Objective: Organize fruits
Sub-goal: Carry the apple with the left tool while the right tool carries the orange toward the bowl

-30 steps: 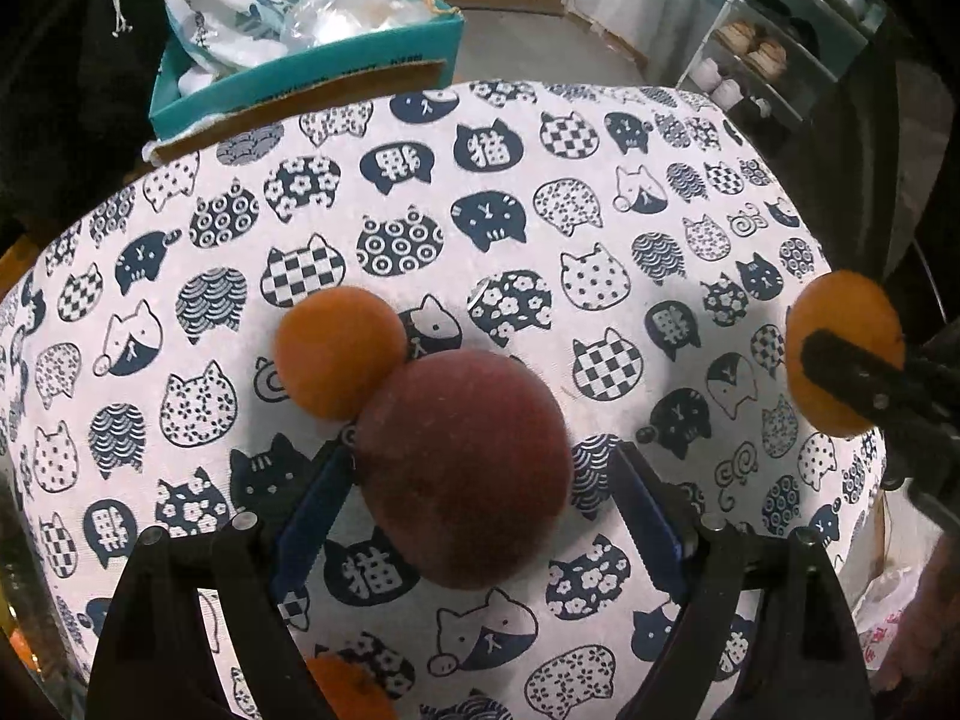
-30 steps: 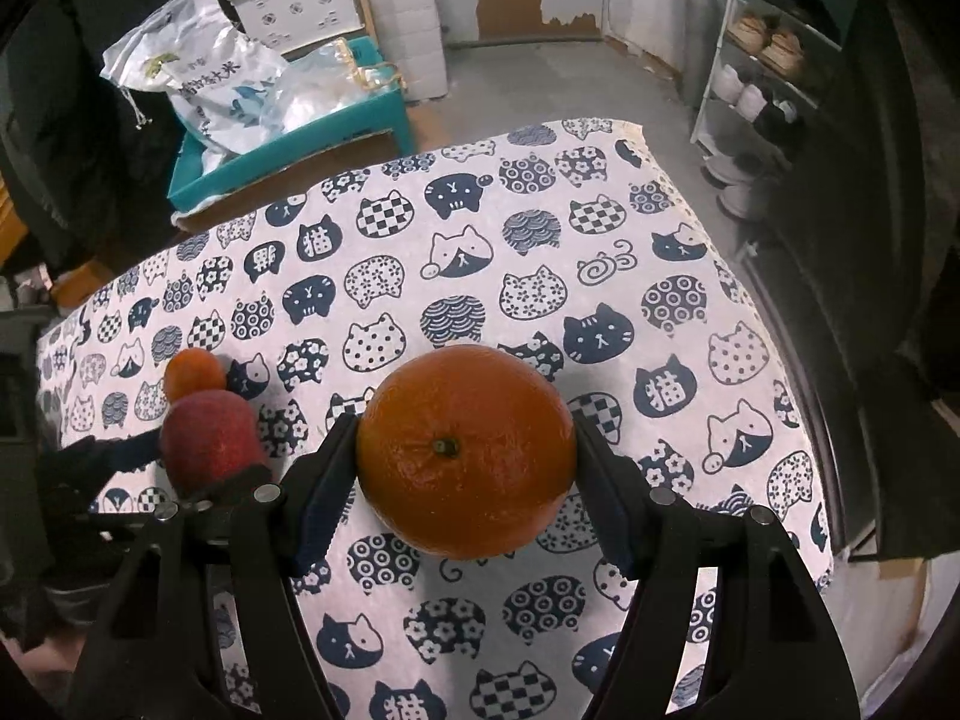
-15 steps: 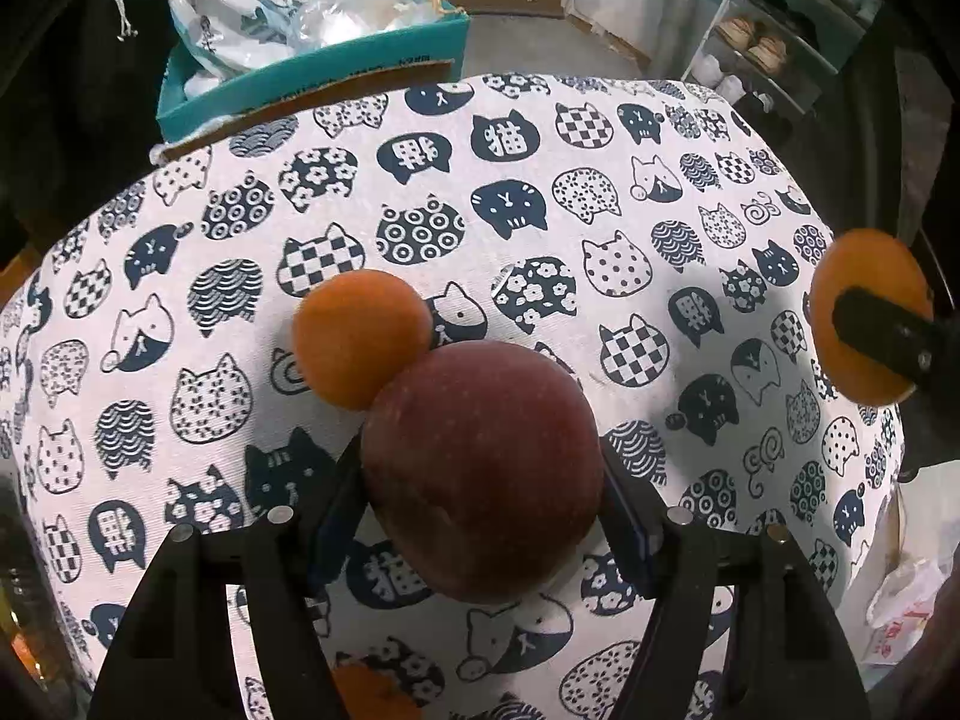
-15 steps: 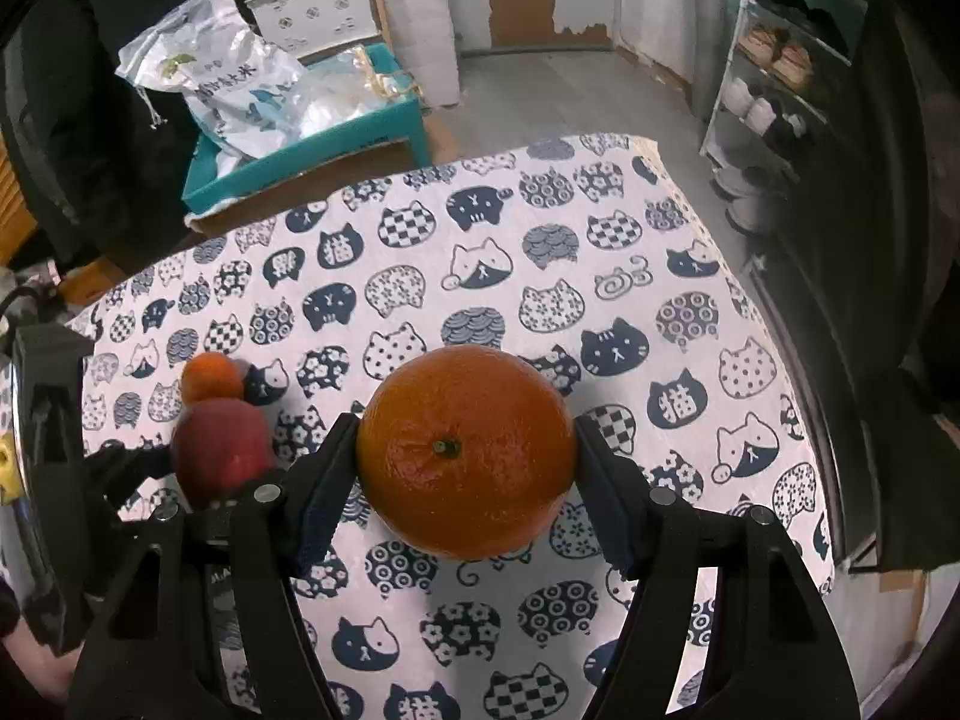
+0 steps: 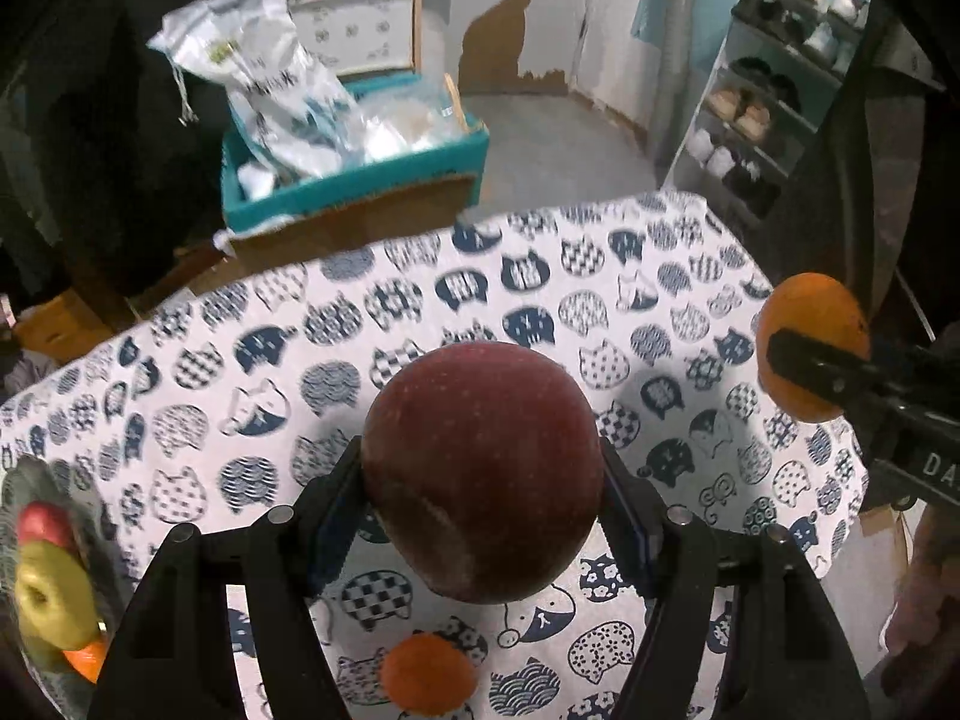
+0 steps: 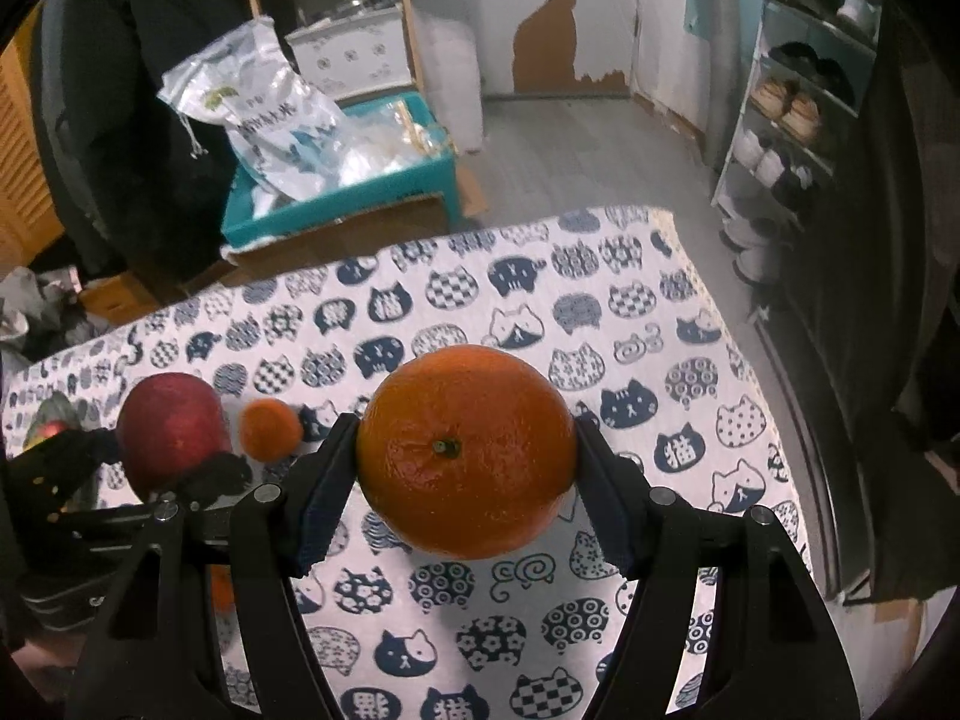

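Cat-print cloth covers the tabletop (image 6: 600, 312). At lower centre of each view, fruit is clamped and held above it: a red apple (image 5: 483, 471) by the left tongs (image 5: 483, 498), a large orange (image 6: 465, 450) by the right tongs (image 6: 465, 480). Neither is yet sorted. One small orange (image 5: 429, 673) is left on the cloth; at lower left, a grey dish (image 5: 24, 474) already holds fruit.

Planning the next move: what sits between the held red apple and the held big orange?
In the right wrist view, a small orange mandarin lies on the cat-print cloth between the dark red apple and large orange.
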`<state>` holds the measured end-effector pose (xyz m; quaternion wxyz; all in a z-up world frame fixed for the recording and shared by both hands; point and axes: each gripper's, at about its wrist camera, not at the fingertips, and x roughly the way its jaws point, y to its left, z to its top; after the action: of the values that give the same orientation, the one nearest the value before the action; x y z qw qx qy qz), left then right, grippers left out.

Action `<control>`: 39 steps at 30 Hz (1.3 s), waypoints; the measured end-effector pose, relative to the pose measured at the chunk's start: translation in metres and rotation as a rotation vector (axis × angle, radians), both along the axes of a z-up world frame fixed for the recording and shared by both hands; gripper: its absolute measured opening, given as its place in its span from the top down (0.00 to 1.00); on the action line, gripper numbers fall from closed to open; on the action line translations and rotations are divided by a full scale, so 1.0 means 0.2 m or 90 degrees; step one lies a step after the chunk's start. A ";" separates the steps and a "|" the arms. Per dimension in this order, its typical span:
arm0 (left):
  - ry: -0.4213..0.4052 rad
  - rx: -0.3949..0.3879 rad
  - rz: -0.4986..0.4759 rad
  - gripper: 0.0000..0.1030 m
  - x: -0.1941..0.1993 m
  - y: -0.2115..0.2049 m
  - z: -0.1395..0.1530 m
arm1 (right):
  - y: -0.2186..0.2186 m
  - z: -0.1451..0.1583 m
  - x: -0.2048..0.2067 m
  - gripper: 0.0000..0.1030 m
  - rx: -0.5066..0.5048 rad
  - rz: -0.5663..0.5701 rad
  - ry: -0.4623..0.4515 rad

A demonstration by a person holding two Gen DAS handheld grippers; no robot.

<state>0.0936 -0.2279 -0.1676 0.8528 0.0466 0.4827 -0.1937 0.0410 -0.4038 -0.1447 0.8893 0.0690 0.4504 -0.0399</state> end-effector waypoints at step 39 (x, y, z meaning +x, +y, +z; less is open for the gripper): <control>-0.159 -0.071 0.072 0.30 -0.26 0.59 0.64 | 0.55 0.61 -0.12 0.32 -0.011 0.134 -0.165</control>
<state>0.0413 -0.1096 -0.0392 0.9172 -0.0047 0.3630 -0.1643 0.0178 -0.2944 -0.0224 0.9397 0.0184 0.3363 0.0589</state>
